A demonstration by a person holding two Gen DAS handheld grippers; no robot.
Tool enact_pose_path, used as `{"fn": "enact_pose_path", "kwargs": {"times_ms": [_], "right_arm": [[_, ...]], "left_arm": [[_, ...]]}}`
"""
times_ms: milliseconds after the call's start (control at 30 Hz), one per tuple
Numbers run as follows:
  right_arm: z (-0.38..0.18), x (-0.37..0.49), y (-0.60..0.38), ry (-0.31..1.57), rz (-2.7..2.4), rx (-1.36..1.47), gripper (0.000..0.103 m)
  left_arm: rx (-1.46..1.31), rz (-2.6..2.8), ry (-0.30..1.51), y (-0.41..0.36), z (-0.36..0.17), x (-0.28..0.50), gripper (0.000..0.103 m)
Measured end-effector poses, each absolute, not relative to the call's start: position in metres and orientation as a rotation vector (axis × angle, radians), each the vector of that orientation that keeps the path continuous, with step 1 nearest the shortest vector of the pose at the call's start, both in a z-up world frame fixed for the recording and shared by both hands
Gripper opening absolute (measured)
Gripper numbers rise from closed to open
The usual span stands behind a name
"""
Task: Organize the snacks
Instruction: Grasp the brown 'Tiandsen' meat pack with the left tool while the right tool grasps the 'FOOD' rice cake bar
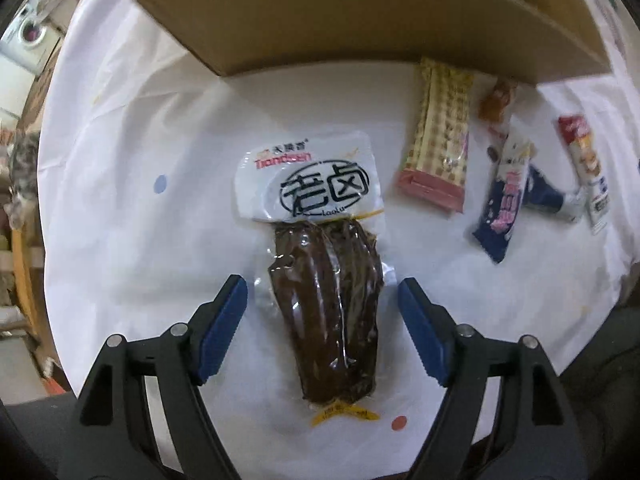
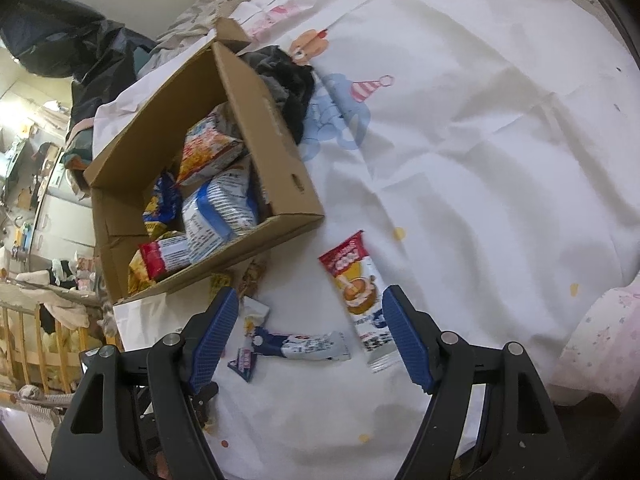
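White bed sheet [image 1: 132,240] holds one cardboard box [image 1: 360,28] with snack bags inside. One brown meat pack [image 1: 328,304] lies between the wide-open left hand-held gripper [image 1: 322,308], untouched. Four small snack packs lie nearby, and the right hand-held gripper [image 2: 308,320] hangs open, empty.

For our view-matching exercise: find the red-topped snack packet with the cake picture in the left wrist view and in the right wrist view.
Left wrist view: red-topped snack packet lies at the far right on the white sheet.
Right wrist view: it lies at lower centre, just inside the right-hand blue pad.
Shared landmark: the cardboard box.
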State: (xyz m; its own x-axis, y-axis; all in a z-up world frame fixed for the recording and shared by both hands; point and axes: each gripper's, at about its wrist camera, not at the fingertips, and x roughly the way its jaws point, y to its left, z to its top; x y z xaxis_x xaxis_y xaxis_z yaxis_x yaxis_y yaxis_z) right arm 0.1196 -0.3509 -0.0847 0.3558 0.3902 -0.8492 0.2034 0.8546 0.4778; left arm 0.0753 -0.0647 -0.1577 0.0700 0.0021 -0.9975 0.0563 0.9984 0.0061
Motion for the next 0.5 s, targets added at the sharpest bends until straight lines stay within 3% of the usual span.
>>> {"fn": "enact_pose_path", "kwargs": {"times_ms": [67, 200, 300, 500], "right_arm": [[-0.093, 0.12, -0.36, 1.243, 0.119, 0.625, 0.077], [-0.119, 0.126, -0.365, 1.338, 0.067, 0.644, 0.077], [-0.127, 0.135, -0.35, 1.384, 0.046, 0.523, 0.077], [-0.14, 0.144, -0.318, 1.416, 0.025, 0.256, 0.077]], "left_arm": [[0.084, -0.058, 1.51, -0.075, -0.16, 0.076, 0.074], [0.05, -0.074, 1.51, -0.078, -0.157, 0.075, 0.054], [0.041, -0.091, 1.501, -0.064, -0.158, 0.082, 0.047], [-0.067, -0.109, 1.461, -0.04, -0.129, 0.077, 0.044]]}}
